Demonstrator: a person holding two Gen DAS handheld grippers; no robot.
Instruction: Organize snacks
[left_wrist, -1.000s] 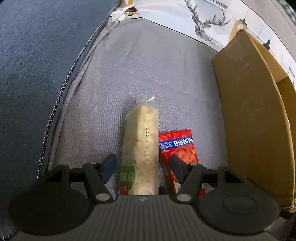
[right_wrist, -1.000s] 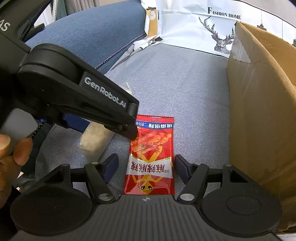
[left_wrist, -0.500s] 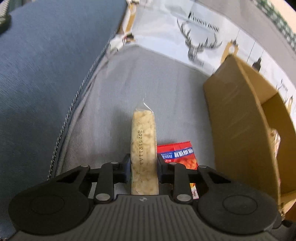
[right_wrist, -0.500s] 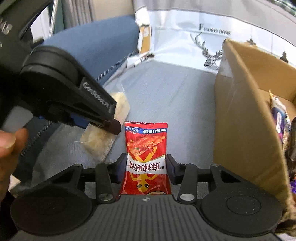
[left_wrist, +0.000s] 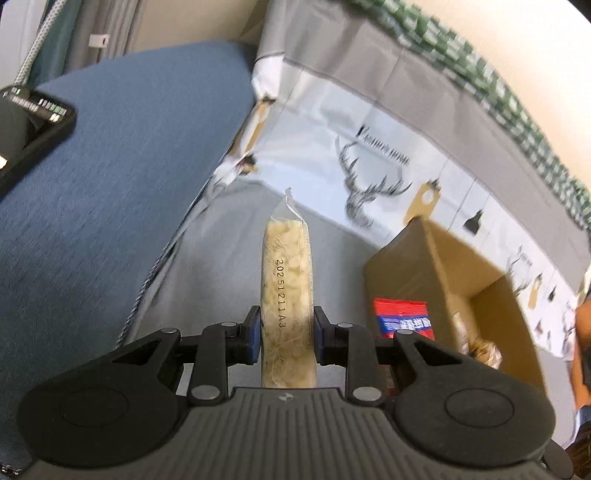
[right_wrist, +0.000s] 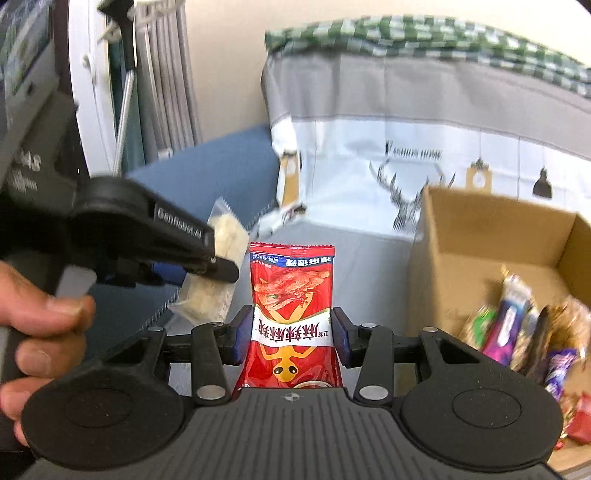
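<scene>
A blue sofa cushion (left_wrist: 110, 177) lies at left, with a deer-print cloth (right_wrist: 406, 155) draped behind. The open cardboard box (right_wrist: 491, 236), at right, holds several wrapped snacks (right_wrist: 513, 321). The left tool (left_wrist: 286, 328) is clamped on a clear pale snack pack (left_wrist: 288, 280), held in the air. The right tool (right_wrist: 290, 332) pinches a red snack packet (right_wrist: 291, 295), lifted just left of the box wall.
</scene>
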